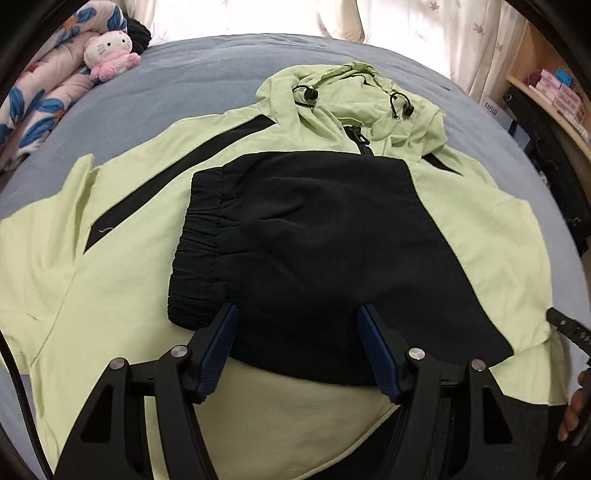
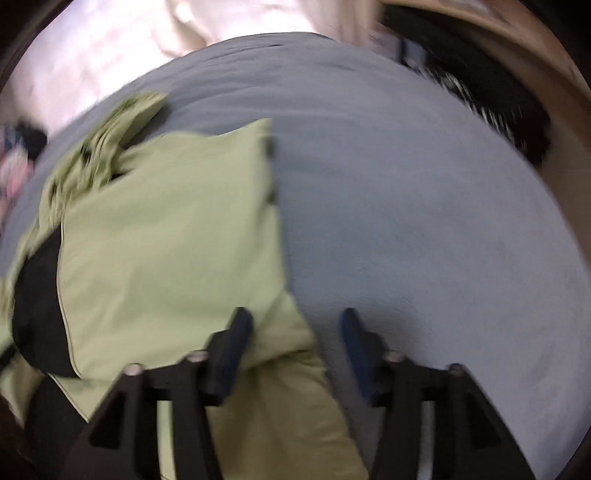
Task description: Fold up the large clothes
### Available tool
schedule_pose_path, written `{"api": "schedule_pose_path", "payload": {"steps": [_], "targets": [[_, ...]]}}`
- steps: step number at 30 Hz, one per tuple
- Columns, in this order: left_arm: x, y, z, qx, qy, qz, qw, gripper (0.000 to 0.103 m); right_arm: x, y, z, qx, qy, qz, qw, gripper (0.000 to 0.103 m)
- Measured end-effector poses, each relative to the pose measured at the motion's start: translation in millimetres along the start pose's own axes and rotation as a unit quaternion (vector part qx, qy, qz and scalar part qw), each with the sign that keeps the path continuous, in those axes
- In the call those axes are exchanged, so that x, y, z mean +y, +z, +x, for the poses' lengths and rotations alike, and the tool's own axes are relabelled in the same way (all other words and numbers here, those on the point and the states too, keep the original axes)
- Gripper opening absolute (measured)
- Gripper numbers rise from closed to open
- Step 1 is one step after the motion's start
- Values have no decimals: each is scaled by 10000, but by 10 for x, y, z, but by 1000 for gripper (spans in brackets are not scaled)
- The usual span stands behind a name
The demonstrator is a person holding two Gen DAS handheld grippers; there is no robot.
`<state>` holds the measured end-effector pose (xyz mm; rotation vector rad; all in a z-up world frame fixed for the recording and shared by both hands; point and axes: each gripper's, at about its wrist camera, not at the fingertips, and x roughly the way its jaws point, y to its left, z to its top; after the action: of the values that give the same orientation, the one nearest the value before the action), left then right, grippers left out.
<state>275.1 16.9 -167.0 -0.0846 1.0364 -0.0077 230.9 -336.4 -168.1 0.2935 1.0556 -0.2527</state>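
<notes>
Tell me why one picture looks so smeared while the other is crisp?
Right wrist view: motion blur smears the green jacket and grey bedsheet. Left wrist view: sharp, the jacket's black panel clear; fisheye bends the bed's edge, and the bright curtain washes out.

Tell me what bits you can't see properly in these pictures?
- Light green hooded jacket: left wrist view, its middle is covered by the black folded garment.
- Jacket hood: right wrist view, smeared by motion blur.
- Small boxes on the wooden shelf: left wrist view, labels too small.

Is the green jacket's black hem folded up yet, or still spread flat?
Folded: the black hem lies doubled up over the green jacket front, reaching the zipper.
</notes>
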Motion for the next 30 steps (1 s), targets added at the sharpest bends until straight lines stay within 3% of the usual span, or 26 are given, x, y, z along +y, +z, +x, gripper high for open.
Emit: {"api": "schedule_pose_path", "payload": {"steps": [4, 18, 25, 30], "targets": [[-53, -6, -11, -4, 174, 77, 9998, 66, 143, 25, 8, -96, -218, -219, 9995, 54], [-44, -17, -125, -33, 79, -1, 10000, 66, 202, -55, -23, 129, -17, -35, 9999, 55], [-184, -94, -564, -345, -214, 106, 9991, 66, 394, -200, -344, 37, -64, -157, 9998, 55], [-250, -235, -907, -517, -371, 155, 9979, 67, 541, -417, -647, 38, 331, -109, 9994, 55]]}}
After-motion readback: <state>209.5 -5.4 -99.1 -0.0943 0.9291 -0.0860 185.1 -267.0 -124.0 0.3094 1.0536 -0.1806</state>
